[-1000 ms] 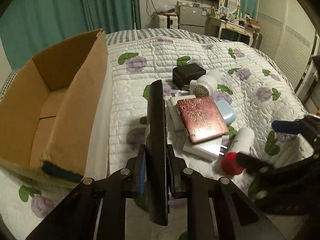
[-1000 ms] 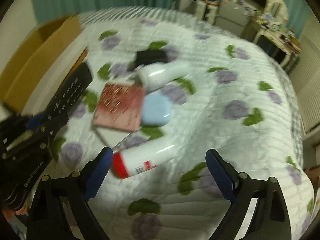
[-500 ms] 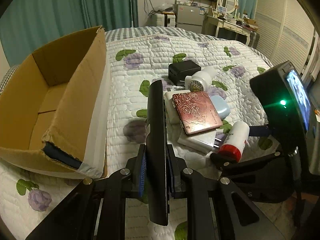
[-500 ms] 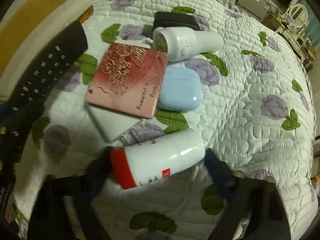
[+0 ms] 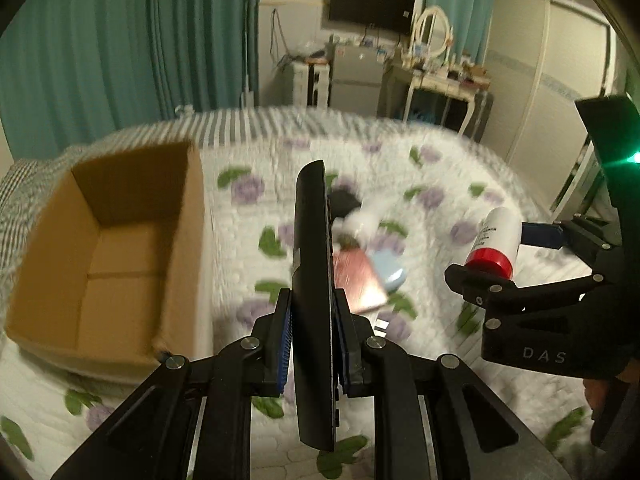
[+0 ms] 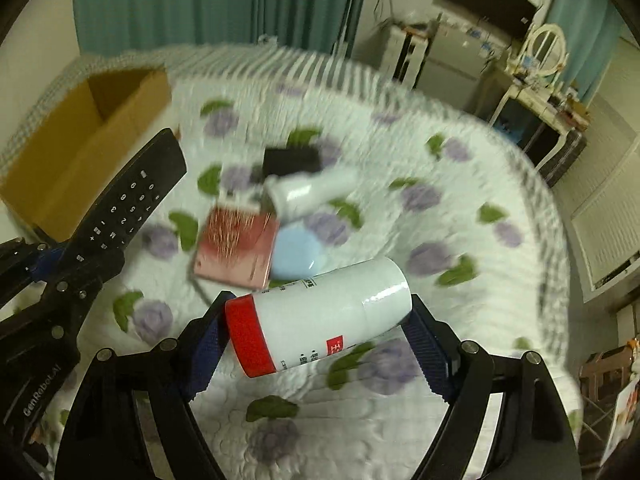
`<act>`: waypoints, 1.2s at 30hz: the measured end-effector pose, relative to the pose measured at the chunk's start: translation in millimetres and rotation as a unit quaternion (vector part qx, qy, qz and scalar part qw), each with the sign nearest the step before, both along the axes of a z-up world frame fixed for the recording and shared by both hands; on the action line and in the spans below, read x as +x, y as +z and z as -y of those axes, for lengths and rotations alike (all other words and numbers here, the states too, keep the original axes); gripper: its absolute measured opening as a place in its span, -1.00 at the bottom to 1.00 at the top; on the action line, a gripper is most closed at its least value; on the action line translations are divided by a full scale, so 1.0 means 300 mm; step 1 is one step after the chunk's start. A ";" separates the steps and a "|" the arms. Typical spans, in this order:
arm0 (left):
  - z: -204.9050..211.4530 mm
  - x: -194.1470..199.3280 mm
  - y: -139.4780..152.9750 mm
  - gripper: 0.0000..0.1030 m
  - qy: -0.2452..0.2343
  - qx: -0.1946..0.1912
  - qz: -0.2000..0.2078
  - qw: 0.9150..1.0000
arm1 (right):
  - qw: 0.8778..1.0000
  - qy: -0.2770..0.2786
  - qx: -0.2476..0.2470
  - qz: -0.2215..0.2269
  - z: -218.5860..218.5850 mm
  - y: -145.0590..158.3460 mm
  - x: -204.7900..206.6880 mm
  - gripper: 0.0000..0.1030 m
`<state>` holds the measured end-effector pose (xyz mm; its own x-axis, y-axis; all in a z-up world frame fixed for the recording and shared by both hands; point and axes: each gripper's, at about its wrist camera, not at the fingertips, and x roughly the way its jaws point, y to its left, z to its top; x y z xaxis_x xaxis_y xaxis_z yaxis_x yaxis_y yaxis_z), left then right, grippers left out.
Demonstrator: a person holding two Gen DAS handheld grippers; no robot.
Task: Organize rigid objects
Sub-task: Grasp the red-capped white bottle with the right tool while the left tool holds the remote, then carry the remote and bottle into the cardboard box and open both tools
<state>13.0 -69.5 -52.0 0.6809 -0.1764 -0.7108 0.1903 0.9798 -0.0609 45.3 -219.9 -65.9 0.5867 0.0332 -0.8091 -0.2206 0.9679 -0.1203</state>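
My left gripper (image 5: 314,344) is shut on a black remote control (image 5: 312,280), held on edge above the bed; the remote also shows in the right wrist view (image 6: 128,192). My right gripper (image 6: 316,340) is shut on a white bottle with a red cap (image 6: 316,320), lifted off the quilt; the bottle shows in the left wrist view (image 5: 494,240). An open cardboard box (image 5: 104,240) stands on the bed at the left. On the quilt remain a pink case (image 6: 236,248), a light blue case (image 6: 296,254), a white device (image 6: 308,192) and a black box (image 6: 292,160).
The bed has a white quilt with purple flowers (image 6: 420,200). Teal curtains (image 5: 120,40) hang behind. A dressing table with mirror (image 5: 432,64), a small fridge and a wall TV (image 5: 368,4) stand at the far wall.
My right gripper closed on the white bottle and lifted it off the quilt. Both grippers rose, so the bed now looks farther away. The left gripper still holds the remote.
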 end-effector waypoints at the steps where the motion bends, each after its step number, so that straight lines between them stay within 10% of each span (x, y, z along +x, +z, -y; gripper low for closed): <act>1: -0.012 0.000 0.036 -0.64 -0.001 -0.005 0.007 1.000 | 1.000 0.001 0.004 0.009 -0.003 0.045 -0.006 0.61; 13: -0.336 0.036 0.294 -0.64 0.051 0.011 0.066 0.996 | 0.994 0.069 0.034 0.075 -0.277 0.330 -0.019 0.61; 36: -0.629 0.191 -0.056 -0.55 0.100 0.006 -0.028 0.995 | 0.991 0.132 0.028 0.022 -0.624 0.121 0.146 0.61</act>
